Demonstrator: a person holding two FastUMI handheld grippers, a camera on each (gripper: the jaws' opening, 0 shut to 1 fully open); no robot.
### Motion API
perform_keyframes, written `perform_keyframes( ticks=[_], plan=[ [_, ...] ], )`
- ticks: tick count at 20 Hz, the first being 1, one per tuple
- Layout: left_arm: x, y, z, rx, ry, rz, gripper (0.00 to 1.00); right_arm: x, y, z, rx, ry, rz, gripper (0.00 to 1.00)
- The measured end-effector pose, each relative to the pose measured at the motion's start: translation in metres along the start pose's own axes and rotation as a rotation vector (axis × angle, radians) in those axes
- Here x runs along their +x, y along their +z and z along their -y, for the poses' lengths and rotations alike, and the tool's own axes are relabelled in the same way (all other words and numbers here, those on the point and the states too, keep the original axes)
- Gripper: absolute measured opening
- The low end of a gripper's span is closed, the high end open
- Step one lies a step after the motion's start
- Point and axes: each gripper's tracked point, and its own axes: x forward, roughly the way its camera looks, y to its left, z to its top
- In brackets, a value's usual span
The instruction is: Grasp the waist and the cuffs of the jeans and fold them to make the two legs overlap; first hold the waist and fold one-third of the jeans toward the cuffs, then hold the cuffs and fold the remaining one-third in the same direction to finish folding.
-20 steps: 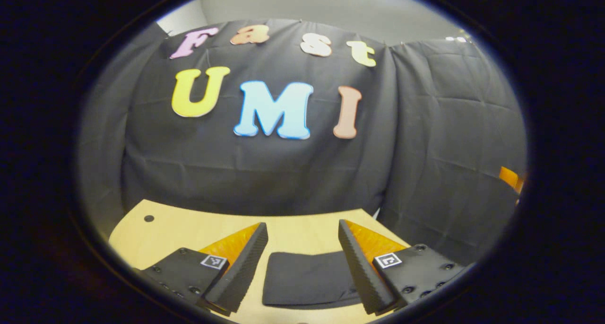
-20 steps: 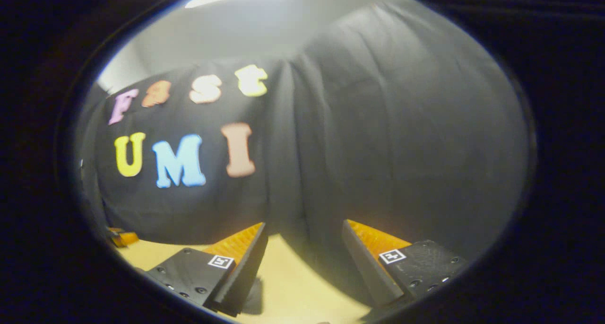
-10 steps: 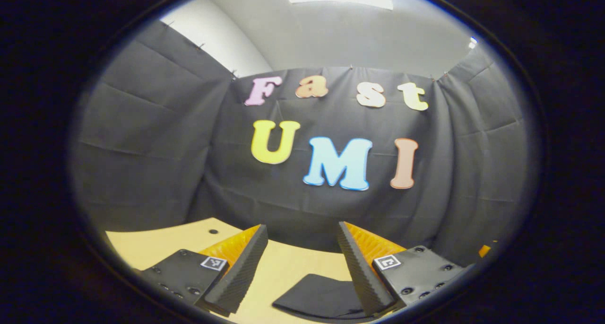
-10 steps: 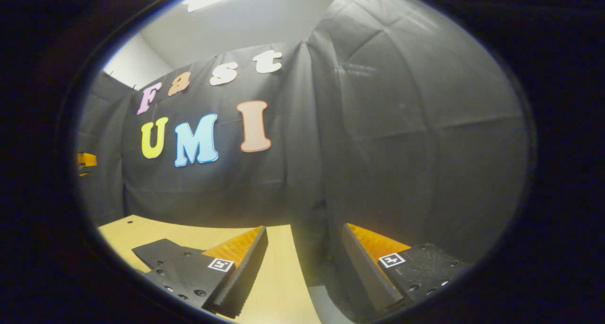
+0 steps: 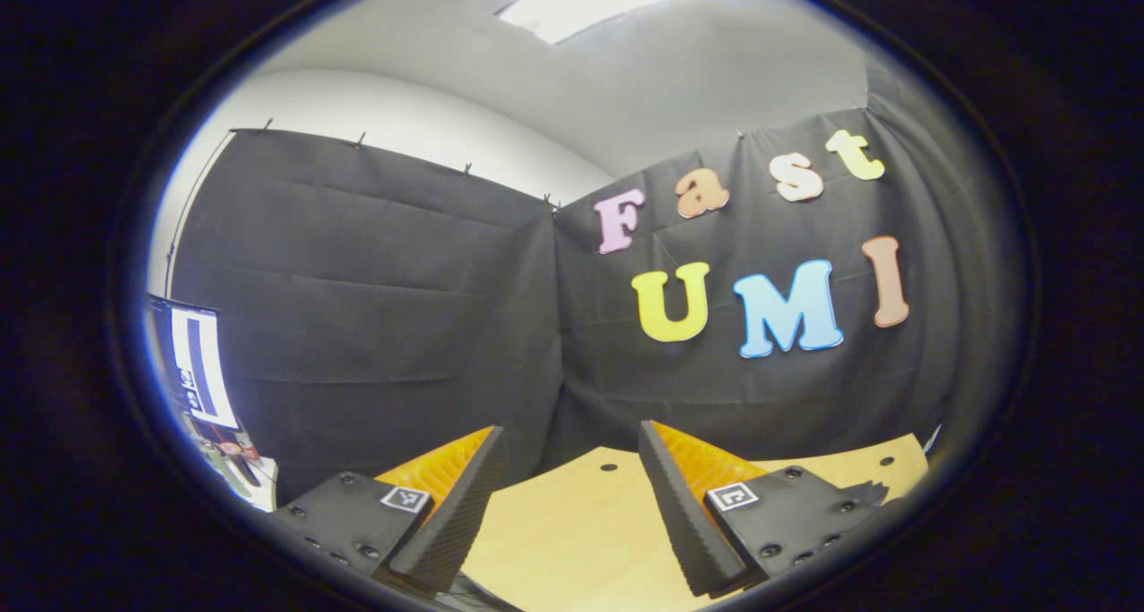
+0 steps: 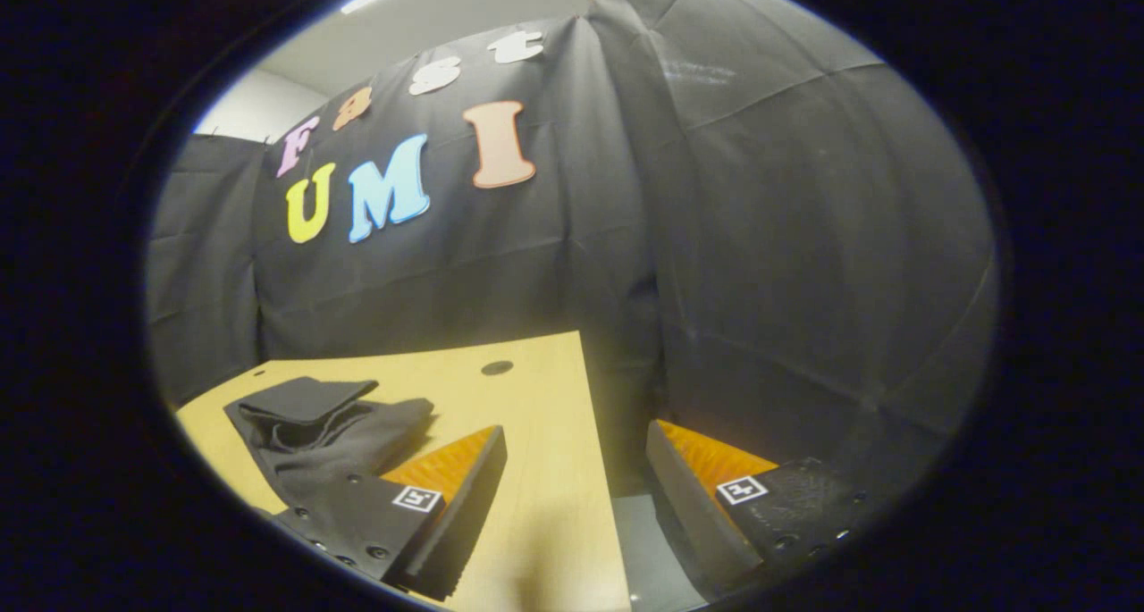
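Holding nothing, both your grippers stand spread wide w/ bare table between the fingers: left gripper (image 5: 565,505) over the light wood table (image 5: 572,540), right gripper (image 6: 572,505) near the table's right edge, partly past it. In the right gripper view the jeans (image 6: 317,429) lie ahead and to the left of the right gripper, just beyond its left finger, so that hand looks nearer. They read as a dark, compact bundle w/ a flat flap folded over the far end and a soft rumpled layer below; long axis seems to run away from you toward the booth wall, tho I can't tell waist from cuffs. In the left gripper view a dark scrap (image 5: 871,490) peeks past the right finger, prob. the same cloth. Bundle this short fits jeans already folded in thirds.
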Motion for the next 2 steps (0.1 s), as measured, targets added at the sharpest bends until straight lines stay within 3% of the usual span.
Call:
perform_keyframes(
  ticks=[2],
  plan=[
    [0.006, -0.015, 0.044, -0.05, -0.058, -0.038, 0.96, -0.023, 0.006, -0.005, -0.001, 0.034, 0.037, 1.0]
  ],
)
